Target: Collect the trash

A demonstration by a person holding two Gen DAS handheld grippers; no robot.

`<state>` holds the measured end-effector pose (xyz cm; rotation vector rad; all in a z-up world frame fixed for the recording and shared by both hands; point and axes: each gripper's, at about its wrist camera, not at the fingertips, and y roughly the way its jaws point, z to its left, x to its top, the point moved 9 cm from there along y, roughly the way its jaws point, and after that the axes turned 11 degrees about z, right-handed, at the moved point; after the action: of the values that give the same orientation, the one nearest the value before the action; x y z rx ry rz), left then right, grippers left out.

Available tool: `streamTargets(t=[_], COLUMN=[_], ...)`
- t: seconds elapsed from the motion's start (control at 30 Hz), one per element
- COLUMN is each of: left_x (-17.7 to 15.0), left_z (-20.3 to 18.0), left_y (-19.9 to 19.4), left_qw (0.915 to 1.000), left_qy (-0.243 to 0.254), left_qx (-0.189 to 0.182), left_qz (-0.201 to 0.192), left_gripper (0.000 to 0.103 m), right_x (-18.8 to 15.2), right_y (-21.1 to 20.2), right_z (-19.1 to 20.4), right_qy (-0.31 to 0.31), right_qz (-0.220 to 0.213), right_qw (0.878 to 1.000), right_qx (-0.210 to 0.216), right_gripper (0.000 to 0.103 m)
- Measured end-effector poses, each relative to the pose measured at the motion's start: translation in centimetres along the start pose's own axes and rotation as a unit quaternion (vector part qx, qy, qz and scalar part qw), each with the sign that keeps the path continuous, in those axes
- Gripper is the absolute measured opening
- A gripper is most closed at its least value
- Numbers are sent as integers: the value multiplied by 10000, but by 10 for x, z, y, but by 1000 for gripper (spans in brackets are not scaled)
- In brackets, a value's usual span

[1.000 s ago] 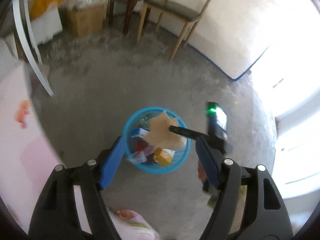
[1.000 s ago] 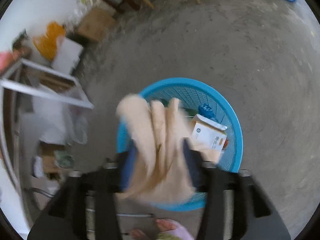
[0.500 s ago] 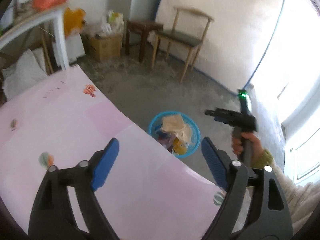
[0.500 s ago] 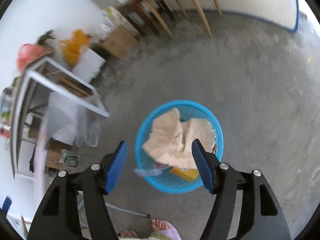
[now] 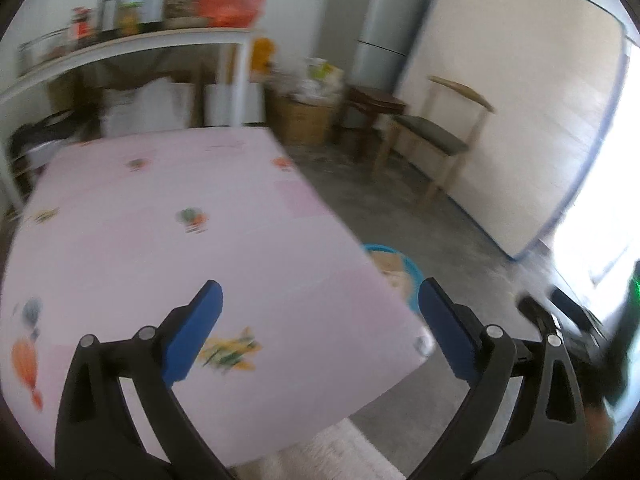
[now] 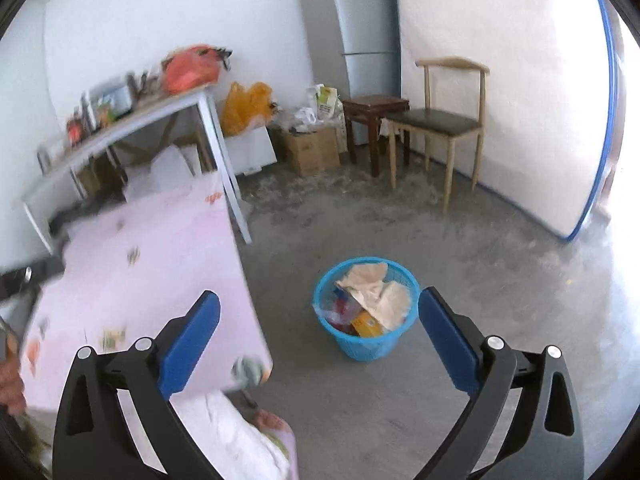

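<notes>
A blue mesh basket stands on the concrete floor, full of trash: crumpled beige paper, an orange carton and coloured wrappers. In the left wrist view only the basket's rim shows past the table's edge. My right gripper hangs well above and short of the basket, its jaws still opening, nothing between them. My left gripper hovers over the pink tablecloth, jaws also opening and empty. The right gripper's black body shows blurred at the left wrist view's right edge.
The pink table stands left of the basket. A white shelf table with clutter lines the back wall. A cardboard box, dark stool, wooden chair and grey fridge stand behind. A foot shows below.
The beige paper left my right gripper and now lies in the basket. Both grippers rose and pulled back from the basket, jaws widening. The left view swung over the pink table.
</notes>
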<state>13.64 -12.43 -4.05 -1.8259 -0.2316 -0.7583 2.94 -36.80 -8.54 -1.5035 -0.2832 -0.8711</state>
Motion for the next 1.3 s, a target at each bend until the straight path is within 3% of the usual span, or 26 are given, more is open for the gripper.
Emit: streamTargets(t=[0.2,0.27,0.4,0.7,1.3], left_x=[-23,-34,-60,-92,-91], left_z=[15,18,25,36,44], left_y=[-28,-34,-27,-11,-16], left_qw=[9940,9917,9854,9826,9795], left_qy=[-67,18,111,-154,-387], left_qx=[1024,1250,1696,1788,1936], left_qz=[-373,-295,88,483,410], left_gripper=[94,94,94,94,94], right_x=[-27,-32,-41,-64,-62], right_y=[-43,-50,-39,-20,-11], right_z=[48,57,57,52,32], right_qy=[-788,-842,-618,-477,-176], right_qz=[-287,-324,18,440,534], right_qw=[9946,9935,9942,9912,9897], right_qx=[-619,-689,-875,-1152,-1314], right_gripper=[97,97,97,97,97])
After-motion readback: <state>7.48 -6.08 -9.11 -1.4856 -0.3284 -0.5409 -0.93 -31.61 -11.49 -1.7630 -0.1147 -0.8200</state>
